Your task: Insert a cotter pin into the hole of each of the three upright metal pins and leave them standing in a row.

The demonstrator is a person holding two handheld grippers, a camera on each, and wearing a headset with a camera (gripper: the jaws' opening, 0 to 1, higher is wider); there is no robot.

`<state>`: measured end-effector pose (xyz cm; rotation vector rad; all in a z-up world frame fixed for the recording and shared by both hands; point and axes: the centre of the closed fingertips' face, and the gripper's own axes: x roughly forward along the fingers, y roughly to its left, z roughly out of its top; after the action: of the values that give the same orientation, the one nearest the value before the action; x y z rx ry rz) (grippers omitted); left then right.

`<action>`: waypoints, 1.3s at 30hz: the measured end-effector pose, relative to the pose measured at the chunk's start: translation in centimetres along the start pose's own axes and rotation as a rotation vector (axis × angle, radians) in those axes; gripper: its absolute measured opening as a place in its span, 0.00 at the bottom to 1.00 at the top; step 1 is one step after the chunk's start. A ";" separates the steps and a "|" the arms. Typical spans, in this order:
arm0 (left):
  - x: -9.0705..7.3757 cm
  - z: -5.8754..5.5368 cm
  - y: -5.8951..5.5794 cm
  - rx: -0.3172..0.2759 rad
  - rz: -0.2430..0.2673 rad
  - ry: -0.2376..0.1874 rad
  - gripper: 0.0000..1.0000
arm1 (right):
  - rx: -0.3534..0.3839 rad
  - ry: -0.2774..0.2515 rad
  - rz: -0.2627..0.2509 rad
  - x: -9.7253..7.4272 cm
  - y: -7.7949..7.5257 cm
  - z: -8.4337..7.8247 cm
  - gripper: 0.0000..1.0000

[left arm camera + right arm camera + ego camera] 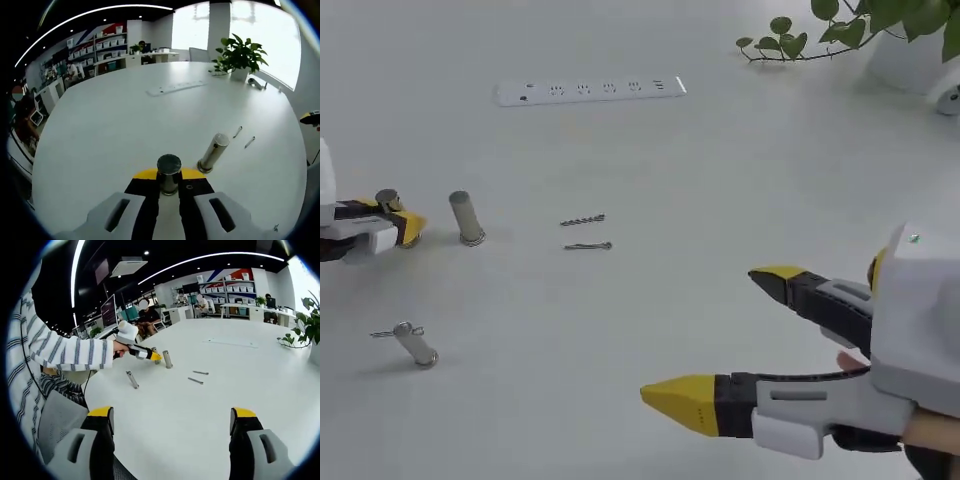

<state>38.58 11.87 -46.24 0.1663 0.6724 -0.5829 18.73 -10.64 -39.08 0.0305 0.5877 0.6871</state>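
Observation:
My left gripper (398, 226) is shut on an upright metal pin (388, 203) at the table's left edge; its own view has that pin (169, 172) pinched between the yellow-tipped jaws. A second upright pin (466, 217) stands just right of it (214, 151). A third pin (413, 342), with a cotter pin through its end, lies on its side nearer me. Two loose cotter pins (583, 220) (588, 246) lie in the middle. My right gripper (720, 335) hovers open at lower right, holding nothing, far from the pins (167, 359).
A white power strip (590, 90) lies at the back of the white table (720, 180). A potted plant (850, 25) stands at the back right corner. A person's striped sleeve (60, 352) reaches to the left gripper (142, 354).

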 end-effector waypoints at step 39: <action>-9.7 4.6 -11.0 0.007 -0.038 -0.073 0.10 | -0.027 -0.041 0.062 -1.9 2.3 -0.6 0.95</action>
<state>28.86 5.67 -36.13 0.1382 0.6041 -0.6253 15.92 -10.13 -38.10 0.0380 0.5395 0.7533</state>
